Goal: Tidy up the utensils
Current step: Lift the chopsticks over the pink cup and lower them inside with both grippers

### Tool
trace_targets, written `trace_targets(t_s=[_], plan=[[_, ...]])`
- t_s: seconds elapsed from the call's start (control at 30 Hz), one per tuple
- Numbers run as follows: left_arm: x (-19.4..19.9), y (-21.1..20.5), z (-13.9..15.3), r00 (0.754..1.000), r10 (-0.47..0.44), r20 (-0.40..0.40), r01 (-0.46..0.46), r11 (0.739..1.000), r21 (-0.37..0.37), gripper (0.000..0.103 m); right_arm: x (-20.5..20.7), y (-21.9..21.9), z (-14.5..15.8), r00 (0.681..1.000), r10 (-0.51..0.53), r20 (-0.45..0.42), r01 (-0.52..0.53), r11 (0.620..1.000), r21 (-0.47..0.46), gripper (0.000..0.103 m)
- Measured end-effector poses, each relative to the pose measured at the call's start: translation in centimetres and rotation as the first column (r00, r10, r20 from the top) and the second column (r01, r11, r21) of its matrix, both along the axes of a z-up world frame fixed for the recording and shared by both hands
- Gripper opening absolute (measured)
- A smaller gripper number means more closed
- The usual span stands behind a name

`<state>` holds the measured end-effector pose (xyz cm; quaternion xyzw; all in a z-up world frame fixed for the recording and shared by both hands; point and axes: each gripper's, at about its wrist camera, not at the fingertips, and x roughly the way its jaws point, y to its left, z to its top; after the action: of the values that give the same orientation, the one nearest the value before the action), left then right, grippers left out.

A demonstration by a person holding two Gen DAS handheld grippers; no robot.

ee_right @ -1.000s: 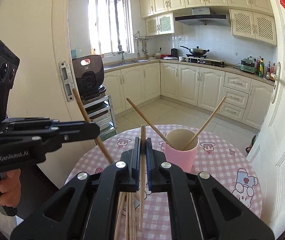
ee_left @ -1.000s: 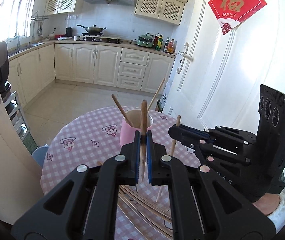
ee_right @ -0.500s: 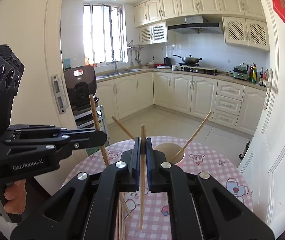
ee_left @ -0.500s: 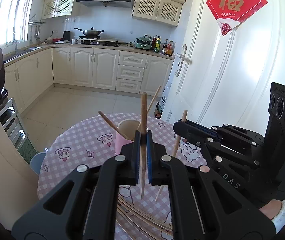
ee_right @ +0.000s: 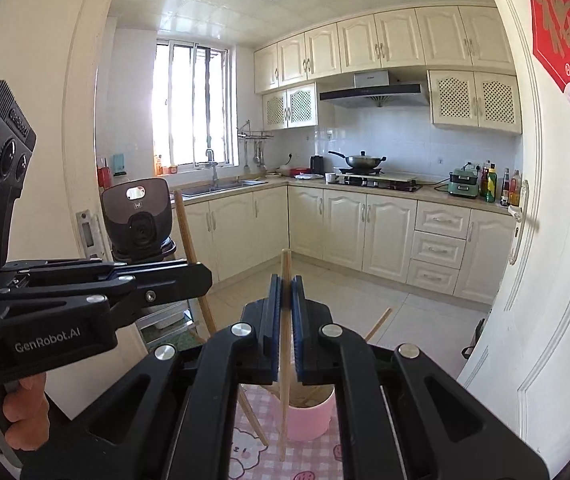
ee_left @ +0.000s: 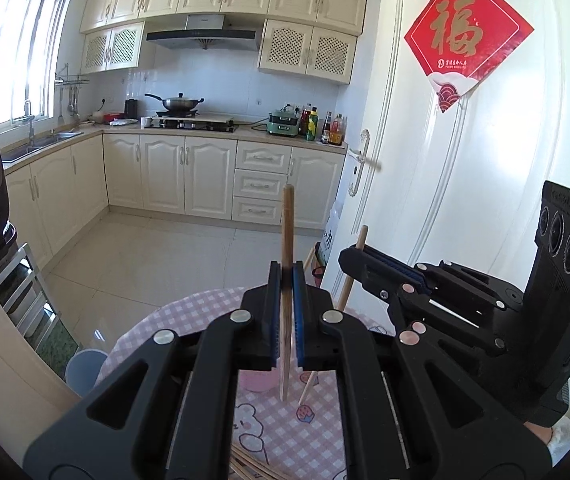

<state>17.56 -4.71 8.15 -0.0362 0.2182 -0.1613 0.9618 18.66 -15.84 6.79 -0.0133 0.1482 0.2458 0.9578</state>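
My left gripper (ee_left: 285,280) is shut on an upright wooden chopstick (ee_left: 287,224), held above a pink cup (ee_left: 257,380) that is mostly hidden under the fingers. My right gripper (ee_right: 283,292) is shut on another upright chopstick (ee_right: 285,400), its lower end in front of the pink cup (ee_right: 309,420). The cup stands on a round table with a pink checked cloth (ee_right: 317,456) and holds chopsticks (ee_right: 379,322) leaning out. The right gripper also shows in the left wrist view (ee_left: 359,258), the left one in the right wrist view (ee_right: 201,280). Each holds its chopstick.
Several loose chopsticks (ee_left: 253,468) lie on the cloth near the bottom edge of the left wrist view. A white door (ee_left: 465,184) stands close on the right. A pale blue bin (ee_left: 85,368) sits on the floor left of the table. Kitchen cabinets (ee_left: 189,176) lie beyond.
Both grippers have risen and tilted up with their chopsticks. The table and cup have dropped low in both views and the cup now sits under the fingers.
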Motion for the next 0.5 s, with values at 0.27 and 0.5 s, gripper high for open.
trace_targets(t_s=[0.27,0.5], plan=[[3.3,0.2,1.2,0.998,0.061,0.035,-0.059,0.997,-0.042,0.006,1.7,0.0,0.9,0.99,-0.108,0.088,0.109,0.994,-0.003,0.004],[5.1,0.1,-0.9,0.991,0.122,0.05,-0.12,0.992,-0.045,0.006,2.3,0.2,0.2,0.982,-0.13,0.139,0.126,0.991,0.035,0.004]])
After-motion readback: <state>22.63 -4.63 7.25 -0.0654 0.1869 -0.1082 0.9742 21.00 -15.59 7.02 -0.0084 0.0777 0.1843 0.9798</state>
